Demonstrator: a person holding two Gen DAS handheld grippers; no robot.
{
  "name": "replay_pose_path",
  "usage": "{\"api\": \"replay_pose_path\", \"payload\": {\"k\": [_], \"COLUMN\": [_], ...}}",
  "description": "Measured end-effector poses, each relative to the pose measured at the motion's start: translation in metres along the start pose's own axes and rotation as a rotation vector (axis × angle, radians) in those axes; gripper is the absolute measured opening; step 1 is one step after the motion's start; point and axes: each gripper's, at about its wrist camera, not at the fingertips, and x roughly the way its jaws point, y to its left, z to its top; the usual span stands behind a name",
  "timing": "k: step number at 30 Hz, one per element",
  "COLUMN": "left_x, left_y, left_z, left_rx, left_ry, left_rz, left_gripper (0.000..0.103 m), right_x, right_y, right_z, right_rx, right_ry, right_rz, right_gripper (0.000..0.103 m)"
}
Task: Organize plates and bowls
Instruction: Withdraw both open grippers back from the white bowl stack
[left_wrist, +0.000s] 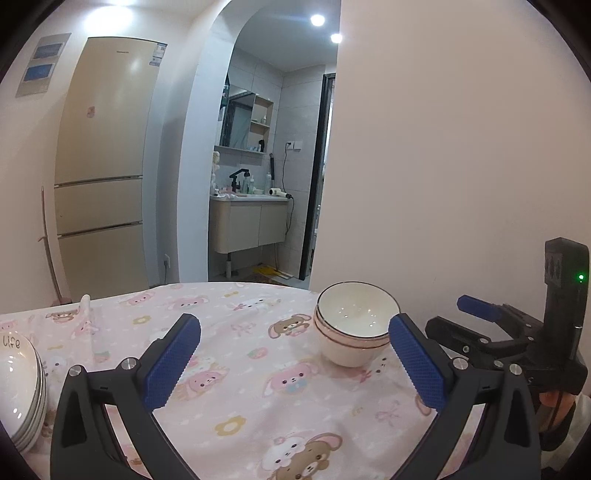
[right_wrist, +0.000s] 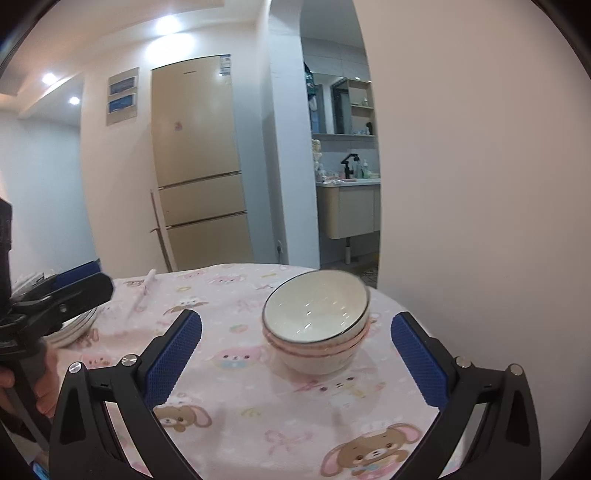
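Observation:
A stack of white bowls (left_wrist: 356, 323) with thin dark and pink rims stands on the pink cartoon tablecloth (left_wrist: 236, 369), at the right in the left wrist view and ahead between the fingers in the right wrist view (right_wrist: 316, 321). A stack of white plates (left_wrist: 20, 387) lies at the far left; it also shows in the right wrist view (right_wrist: 79, 325), partly hidden by the left gripper. My left gripper (left_wrist: 293, 363) is open and empty above the cloth. My right gripper (right_wrist: 295, 360) is open and empty, just short of the bowls.
A white chopstick-like utensil (right_wrist: 142, 291) lies on the cloth near the far edge. The round table (right_wrist: 388, 295) ends just behind the bowls, close to a pink wall (right_wrist: 480, 184). A beige fridge (left_wrist: 107, 166) and a bathroom stand beyond.

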Motion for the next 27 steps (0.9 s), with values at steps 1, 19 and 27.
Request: {"api": "replay_pose_path", "payload": {"k": [1, 19, 27], "left_x": [0.004, 0.031, 0.028], "left_y": [0.0, 0.004, -0.004], "left_z": [-0.005, -0.044, -0.044], "left_rx": [-0.006, 0.032, 0.072], "left_ry": [0.001, 0.097, 0.078], "left_rz": [0.015, 0.068, 0.069], "left_gripper": [0.103, 0.103, 0.103], "right_x": [0.001, 0.005, 0.002], "right_y": [0.001, 0.022, 0.017], "right_z": [-0.005, -0.027, -0.027], "right_rx": [0.002, -0.065, -0.039], "right_ry": [-0.005, -0.043, -0.046], "right_rz": [0.004, -0.088, -0.163], "right_gripper": [0.102, 0.103, 0.103]}}
